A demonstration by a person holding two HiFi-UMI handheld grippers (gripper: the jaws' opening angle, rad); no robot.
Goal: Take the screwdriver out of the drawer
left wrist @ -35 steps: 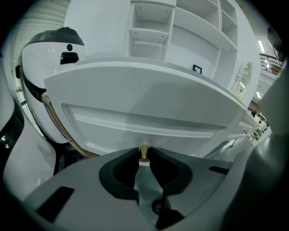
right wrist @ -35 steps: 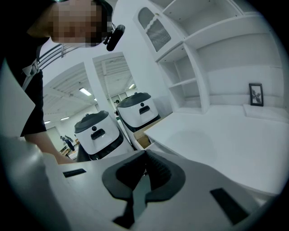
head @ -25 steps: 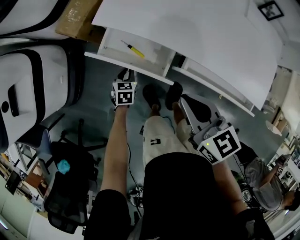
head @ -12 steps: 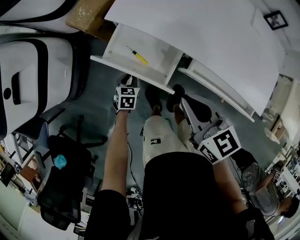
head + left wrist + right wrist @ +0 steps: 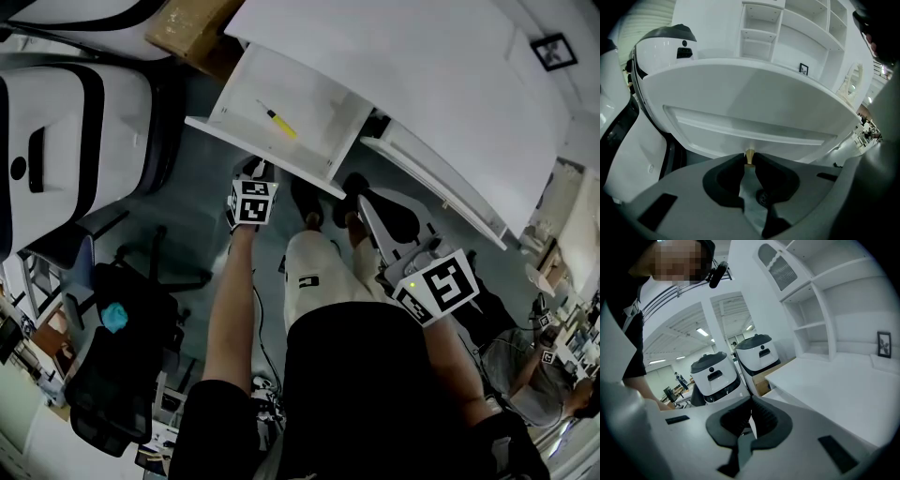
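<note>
Head view, screwdriver [image 5: 281,124]: yellow handle and thin dark shaft, lying slantwise on the white floor of the open drawer [image 5: 319,112].
Head view, left gripper [image 5: 258,171]: at the drawer's front edge.
Head view, right gripper [image 5: 366,200]: beside the person's leg, apart from the drawer.
Left gripper view, claw: left gripper [image 5: 749,160] pinches a small brass knob [image 5: 749,155] on the white drawer front.
Right gripper view, claw: right gripper [image 5: 751,406] has its jaws together, nothing between them.
</note>
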